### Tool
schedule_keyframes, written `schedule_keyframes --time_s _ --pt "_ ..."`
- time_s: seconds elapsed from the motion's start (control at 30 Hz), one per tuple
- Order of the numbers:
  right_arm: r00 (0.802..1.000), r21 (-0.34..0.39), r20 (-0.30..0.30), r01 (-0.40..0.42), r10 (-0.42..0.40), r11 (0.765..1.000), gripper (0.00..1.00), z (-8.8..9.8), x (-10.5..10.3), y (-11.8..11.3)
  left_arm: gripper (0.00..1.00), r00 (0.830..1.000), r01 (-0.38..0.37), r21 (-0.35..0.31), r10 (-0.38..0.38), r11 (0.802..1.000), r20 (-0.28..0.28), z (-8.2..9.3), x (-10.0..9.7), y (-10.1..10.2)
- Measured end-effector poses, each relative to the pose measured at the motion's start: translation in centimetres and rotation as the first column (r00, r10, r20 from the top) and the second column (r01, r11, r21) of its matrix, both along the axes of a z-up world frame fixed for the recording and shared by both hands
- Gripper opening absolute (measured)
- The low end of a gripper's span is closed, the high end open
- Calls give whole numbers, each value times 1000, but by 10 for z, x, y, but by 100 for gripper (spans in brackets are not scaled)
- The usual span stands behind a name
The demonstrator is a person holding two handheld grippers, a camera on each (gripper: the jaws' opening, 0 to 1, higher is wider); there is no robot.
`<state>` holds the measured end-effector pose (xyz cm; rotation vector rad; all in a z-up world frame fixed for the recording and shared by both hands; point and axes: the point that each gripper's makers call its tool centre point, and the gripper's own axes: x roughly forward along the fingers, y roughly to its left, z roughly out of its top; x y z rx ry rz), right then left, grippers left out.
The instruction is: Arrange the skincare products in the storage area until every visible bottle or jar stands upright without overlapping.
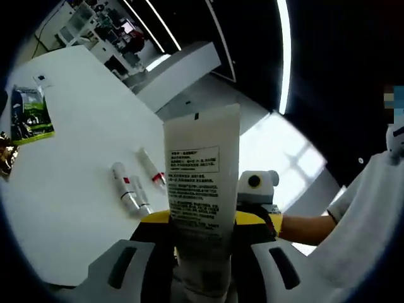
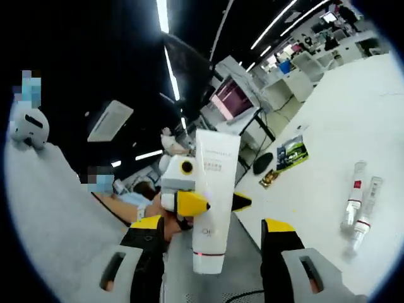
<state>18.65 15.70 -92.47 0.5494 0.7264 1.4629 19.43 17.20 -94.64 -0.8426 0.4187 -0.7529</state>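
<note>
Clearly the left tongs (image 1: 202, 259) are clamped on the white tube (image 1: 202, 196), held aloft at frame centre, while the right tongs (image 2: 211, 252) gape empty beneath it, so a loosened squeeze could drop it onto the two small bottles (image 1: 136, 183) lying flat on the desk (image 1: 69, 189).

A white tube (image 1: 202, 196) stands upright between the jaws of the left gripper (image 1: 202, 265), raised above a table (image 1: 69, 189). On the table behind and to the tube's left, two small bottles (image 1: 129, 187) lie on their sides, just beside each other. Farther left, a leaflet (image 1: 28, 115) lies flat near the table's edge. In the right gripper view, the tube (image 2: 213, 202) hangs ahead of the right gripper (image 2: 211, 252), whose jaws stand apart.
</note>
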Motion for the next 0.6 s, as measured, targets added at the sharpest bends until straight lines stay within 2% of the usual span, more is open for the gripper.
schedule_keyframes --time_s 0.07,0.23,0.27,0.37,0.5,0.6 --pt "999 22 -6 34 -34 999 58 8 10 1 29 1000 13 11 -13 1000 6 0 -2 -3" --pt "1000 -7 7 4 -4 1000 51 9 10 16 29 998 56 47 -57 997 25 0 -8 -12" --pt "1000 -39 2 -16 16 999 51 5 7 22 29 998 64 48 -65 997 25 -1 -9 -13" --pt "997 -95 40 -65 69 993 52 -4 -1 35 29 996 75 49 -77 996 34 0 -10 -14" --pt "994 -121 0 -108 109 987 44 -10 -9 44 29 994 97 49 -100 994 50 3 -14 -17" --pt "991 -134 6 -130 132 982 41 -7 -13 51 29 993 103 61 -107 993 58 2 -15 -18"
